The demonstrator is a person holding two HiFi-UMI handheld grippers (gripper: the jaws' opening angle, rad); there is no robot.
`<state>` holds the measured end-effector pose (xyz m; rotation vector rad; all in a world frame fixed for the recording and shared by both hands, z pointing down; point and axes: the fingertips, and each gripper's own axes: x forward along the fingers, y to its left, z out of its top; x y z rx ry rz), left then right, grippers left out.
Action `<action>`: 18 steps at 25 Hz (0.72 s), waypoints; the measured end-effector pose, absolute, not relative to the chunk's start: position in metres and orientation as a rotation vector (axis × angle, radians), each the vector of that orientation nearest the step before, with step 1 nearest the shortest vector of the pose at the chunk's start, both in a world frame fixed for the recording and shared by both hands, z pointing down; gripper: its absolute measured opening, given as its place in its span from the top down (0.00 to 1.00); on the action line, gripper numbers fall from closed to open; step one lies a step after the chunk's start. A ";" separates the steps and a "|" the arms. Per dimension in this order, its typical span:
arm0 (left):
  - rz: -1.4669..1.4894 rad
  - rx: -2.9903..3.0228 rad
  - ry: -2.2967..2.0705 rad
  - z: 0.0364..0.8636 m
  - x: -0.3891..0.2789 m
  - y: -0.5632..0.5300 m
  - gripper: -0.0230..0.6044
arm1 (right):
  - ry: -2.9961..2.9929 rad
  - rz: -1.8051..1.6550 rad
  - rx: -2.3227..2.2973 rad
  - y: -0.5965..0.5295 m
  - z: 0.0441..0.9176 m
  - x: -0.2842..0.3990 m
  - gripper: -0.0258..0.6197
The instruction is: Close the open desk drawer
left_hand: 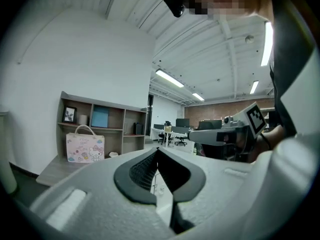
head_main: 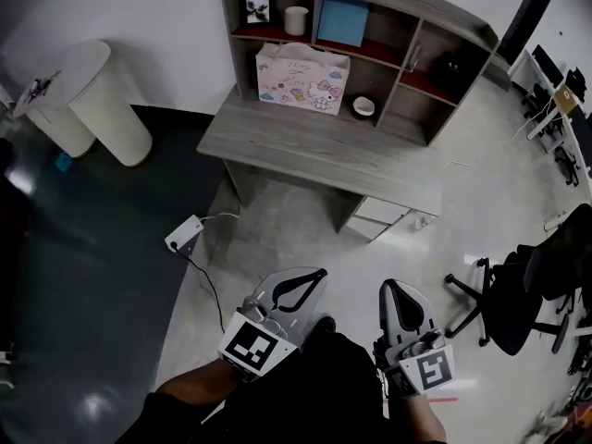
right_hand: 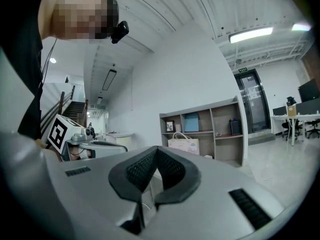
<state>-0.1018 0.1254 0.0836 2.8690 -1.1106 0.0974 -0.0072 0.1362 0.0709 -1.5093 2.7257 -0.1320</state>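
Observation:
A grey wooden desk [head_main: 324, 151] with a shelf hutch stands ahead against the white wall. Under its right end is a white drawer unit [head_main: 377, 218], whose drawer front juts out from the desk. Both grippers are held low near my body, well short of the desk, pointing toward it. My left gripper [head_main: 317, 272] [left_hand: 158, 150] has its jaws closed tip to tip with nothing between them. My right gripper [head_main: 389, 288] [right_hand: 157, 148] is likewise shut and empty. In both gripper views the jaws' own bodies hide the drawer.
A pink cartoon gift bag [head_main: 302, 77] and a small bowl [head_main: 363, 106] sit on the desk. A white power strip [head_main: 183, 234] with its cable lies on the floor left of the desk. Black office chairs [head_main: 518, 294] stand at the right, white round tables [head_main: 106, 100] at the left.

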 end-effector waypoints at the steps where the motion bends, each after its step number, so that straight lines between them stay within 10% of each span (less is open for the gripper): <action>1: 0.097 2.870 -1.116 0.082 -0.101 0.134 0.95 | 2.723 -0.115 -1.507 0.144 0.068 -0.006 0.94; 18: 0.146 2.862 -1.198 0.056 -0.025 0.203 0.95 | 2.733 -0.131 -1.387 0.217 0.062 0.053 0.94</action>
